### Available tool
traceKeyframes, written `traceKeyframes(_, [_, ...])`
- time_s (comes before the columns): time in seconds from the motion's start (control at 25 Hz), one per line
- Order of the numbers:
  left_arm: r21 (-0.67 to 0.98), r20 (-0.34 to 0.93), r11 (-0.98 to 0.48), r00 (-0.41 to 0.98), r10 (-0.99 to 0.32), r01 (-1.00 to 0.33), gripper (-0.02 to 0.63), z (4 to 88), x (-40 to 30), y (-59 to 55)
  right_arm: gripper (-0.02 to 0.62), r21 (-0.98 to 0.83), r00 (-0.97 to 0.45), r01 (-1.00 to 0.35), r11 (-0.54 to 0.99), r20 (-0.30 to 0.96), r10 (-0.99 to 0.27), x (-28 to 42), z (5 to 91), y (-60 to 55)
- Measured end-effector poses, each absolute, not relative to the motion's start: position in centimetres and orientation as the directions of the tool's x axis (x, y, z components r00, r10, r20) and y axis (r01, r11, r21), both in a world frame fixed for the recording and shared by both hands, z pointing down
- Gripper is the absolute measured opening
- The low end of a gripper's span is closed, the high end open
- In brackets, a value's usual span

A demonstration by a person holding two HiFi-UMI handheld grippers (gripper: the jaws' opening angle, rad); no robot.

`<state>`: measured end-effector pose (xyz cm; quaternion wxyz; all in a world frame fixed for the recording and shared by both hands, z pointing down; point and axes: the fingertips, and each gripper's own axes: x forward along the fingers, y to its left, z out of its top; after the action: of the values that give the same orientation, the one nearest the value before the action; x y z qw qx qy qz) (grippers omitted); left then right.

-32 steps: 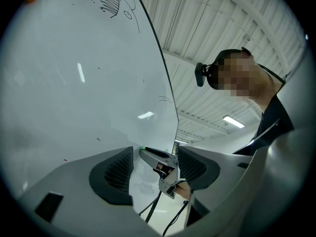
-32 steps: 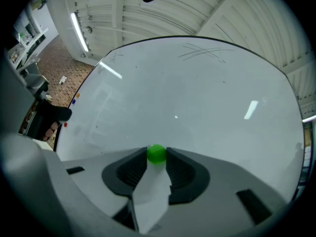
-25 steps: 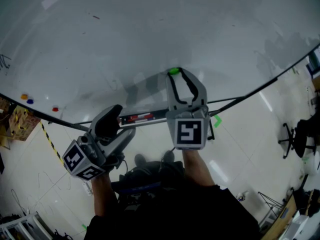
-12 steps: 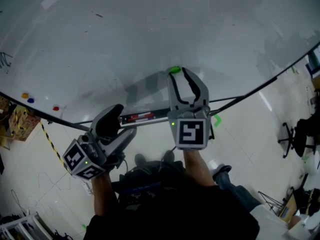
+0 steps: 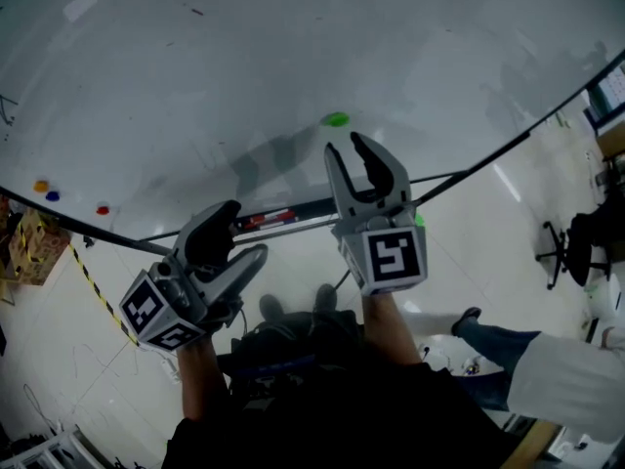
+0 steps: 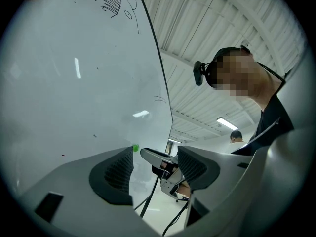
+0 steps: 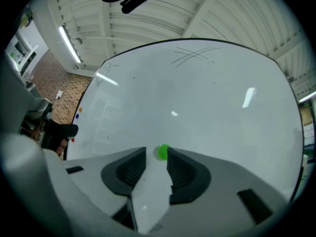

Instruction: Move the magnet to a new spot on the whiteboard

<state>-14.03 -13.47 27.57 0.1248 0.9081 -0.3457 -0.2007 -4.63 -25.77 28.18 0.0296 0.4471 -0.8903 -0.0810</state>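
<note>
White, glossy and hard, the whiteboard (image 5: 195, 86) fills everything beyond both pairs of fingers, and its sheen catches the ceiling lights and a few faint pen marks.

Your right gripper (image 5: 344, 147) is the one that matters. It is pale grey moulded plastic with dark ribbed pads, and it points square at the board. Its jaws have just been opening and now stand wide apart with nothing pinched; only bare board shows between the pads.

Your left gripper (image 5: 244, 231) is the same make, its fingers also spread and empty. It is held lower and well off to the side (through its gap you see only the other gripper, far off).

The green magnet (image 5: 337, 119) sits on the board just past the right fingertips (image 7: 140, 154), apart from them and in line with the gap between them. It is a small round button, smooth and probably hard plastic. It has no long axis to line up with, so any roll of the wrist would suit it.

If you mean to take it again, I'd judge that a short straight push forward brings the pads to either side of it. The right hand is by far the nearer. Expect the magnet to slide on the slick surface rather than lift cleanly.

Smallest of all, an orange magnet (image 5: 40, 186), a blue magnet (image 5: 52, 195) and a red magnet (image 5: 103, 209) sit on the board well out past the left fingers.
</note>
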Motion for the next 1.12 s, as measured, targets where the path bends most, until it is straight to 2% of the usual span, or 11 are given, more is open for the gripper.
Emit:
traceKeyframes(0.44, [0.400, -0.282, -0.764, 0.726, -0.628, -0.506, 0.275, 29.7, -14.5, -10.7, 0.149, 0.088, -0.629, -0.771, 0.631, 0.054, -0.776, -4.0, 30.1, -19.7])
traceKeyframes(0.6, [0.405, -0.286, -0.777, 0.741, -0.608, -0.482, 0.275, 29.2, -13.1, -9.0, 0.141, 0.086, -0.648, -0.757, 0.648, 0.036, -0.761, -2.5, 29.0, -17.2])
traceKeyframes(0.92, [0.361, -0.297, -0.761, 0.707, -0.642, -0.539, 0.275, 28.9, -11.4, -7.9, 0.115, 0.075, -0.728, -0.684, 0.725, -0.011, -0.686, -2.1, 28.6, -14.7])
traceKeyframes(1.0, [0.377, -0.297, -0.763, 0.712, -0.636, -0.525, 0.275, 29.0, -10.4, -7.1, 0.115, 0.073, -0.739, -0.672, 0.737, -0.016, -0.673, -1.3, 28.5, -13.8])
traceKeyframes(1.12, [0.398, -0.302, -0.765, 0.715, -0.630, -0.506, 0.275, 28.1, -5.2, -4.9, 0.115, 0.059, -0.748, -0.663, 0.746, -0.032, -0.663, 3.7, 27.6, -11.3])
